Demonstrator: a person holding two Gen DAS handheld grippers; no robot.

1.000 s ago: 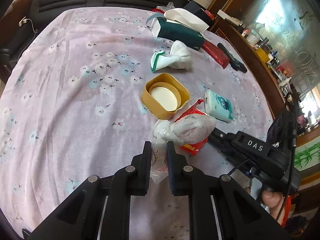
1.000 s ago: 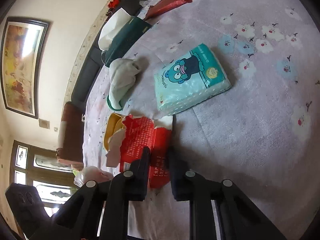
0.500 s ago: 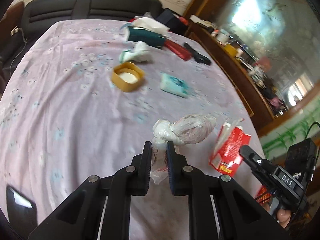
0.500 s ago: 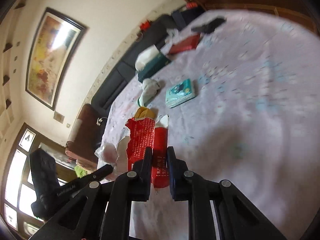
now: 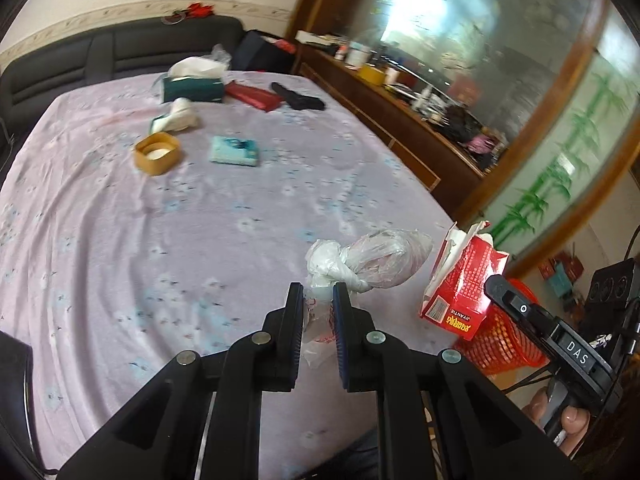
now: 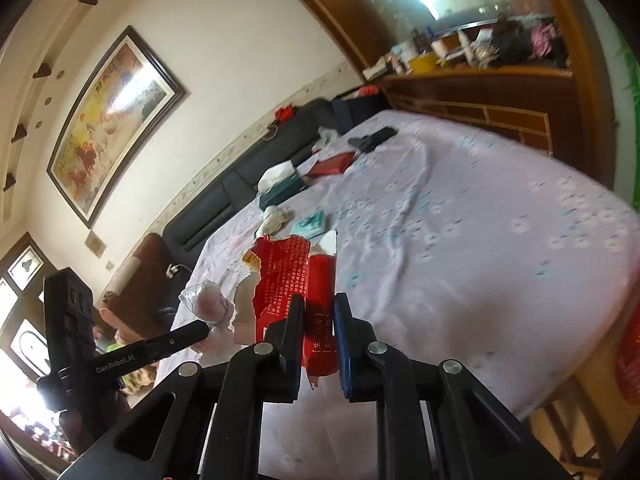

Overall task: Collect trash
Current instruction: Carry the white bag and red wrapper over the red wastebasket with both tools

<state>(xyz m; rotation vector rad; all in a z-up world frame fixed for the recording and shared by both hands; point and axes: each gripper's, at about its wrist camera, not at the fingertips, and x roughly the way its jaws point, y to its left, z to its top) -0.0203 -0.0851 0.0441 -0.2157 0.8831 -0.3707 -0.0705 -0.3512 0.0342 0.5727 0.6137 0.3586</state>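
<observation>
My left gripper (image 5: 317, 300) is shut on the knotted end of a clear plastic bag (image 5: 376, 264) and holds it above the near edge of the purple flowered tablecloth (image 5: 200, 220). My right gripper (image 6: 319, 312) is shut on a torn red carton (image 6: 296, 276), lifted off the table. The carton also shows in the left wrist view (image 5: 460, 288), just above a red mesh basket (image 5: 500, 340) beyond the table's right edge. The bag also shows in the right wrist view (image 6: 206, 300).
Far on the table lie a yellow tub (image 5: 157, 153), a teal tissue pack (image 5: 234, 151), a white cloth (image 5: 178, 118), a green tissue box (image 5: 192, 88), a red packet (image 5: 252, 96) and a black object (image 5: 298, 98). A dark sofa (image 5: 100, 52) and wooden sideboard (image 5: 400, 120) flank the table.
Both grippers have lifted their loads off the table and pulled back toward its near right edge. The tabletop items now look farther away, and the red basket has come into view.
</observation>
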